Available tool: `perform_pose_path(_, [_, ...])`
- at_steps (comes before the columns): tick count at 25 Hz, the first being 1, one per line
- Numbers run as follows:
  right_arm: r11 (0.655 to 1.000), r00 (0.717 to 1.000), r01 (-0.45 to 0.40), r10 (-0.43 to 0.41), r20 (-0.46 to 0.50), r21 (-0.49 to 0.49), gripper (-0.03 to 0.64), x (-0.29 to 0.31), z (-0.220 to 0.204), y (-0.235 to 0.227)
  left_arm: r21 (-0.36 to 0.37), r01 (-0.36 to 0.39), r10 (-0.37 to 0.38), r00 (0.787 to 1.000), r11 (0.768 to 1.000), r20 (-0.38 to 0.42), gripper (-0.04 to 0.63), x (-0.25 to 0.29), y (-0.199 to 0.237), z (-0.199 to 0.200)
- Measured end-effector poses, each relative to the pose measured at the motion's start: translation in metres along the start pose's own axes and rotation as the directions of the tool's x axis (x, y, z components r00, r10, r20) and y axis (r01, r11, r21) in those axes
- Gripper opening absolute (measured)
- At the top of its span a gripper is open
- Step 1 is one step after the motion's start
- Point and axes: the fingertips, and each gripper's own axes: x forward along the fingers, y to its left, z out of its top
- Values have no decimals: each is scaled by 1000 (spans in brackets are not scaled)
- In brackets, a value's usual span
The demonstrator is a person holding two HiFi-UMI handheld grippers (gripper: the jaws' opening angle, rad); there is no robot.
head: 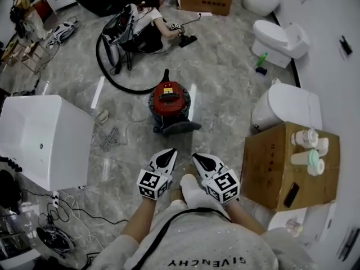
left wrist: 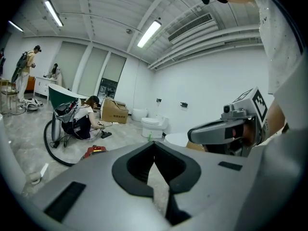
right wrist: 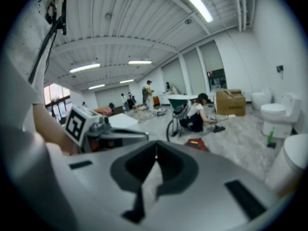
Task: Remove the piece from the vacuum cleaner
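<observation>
A red canister vacuum cleaner (head: 169,100) with a black top and a dark floor piece (head: 181,128) at its near side stands on the marble floor ahead of me. It shows small and far in the left gripper view (left wrist: 95,151) and the right gripper view (right wrist: 197,144). My left gripper (head: 170,152) and right gripper (head: 196,157) are side by side in front of my body, both shut and holding nothing. They point toward the vacuum, well short of it.
A white box-shaped unit (head: 39,136) stands at the left, a cardboard box (head: 289,165) with bottles on top at the right, beside white toilets (head: 278,38). A person crouches with another vacuum and a black hose (head: 109,69) beyond. Cables (head: 109,139) lie on the floor at the left.
</observation>
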Motion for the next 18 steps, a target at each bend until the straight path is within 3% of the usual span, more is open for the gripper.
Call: perform_pose_path(18, [998,995,-43,46,-85,42,15,56,-20,-83,-62,-16,13,999,998,-43,23,82,39,-11])
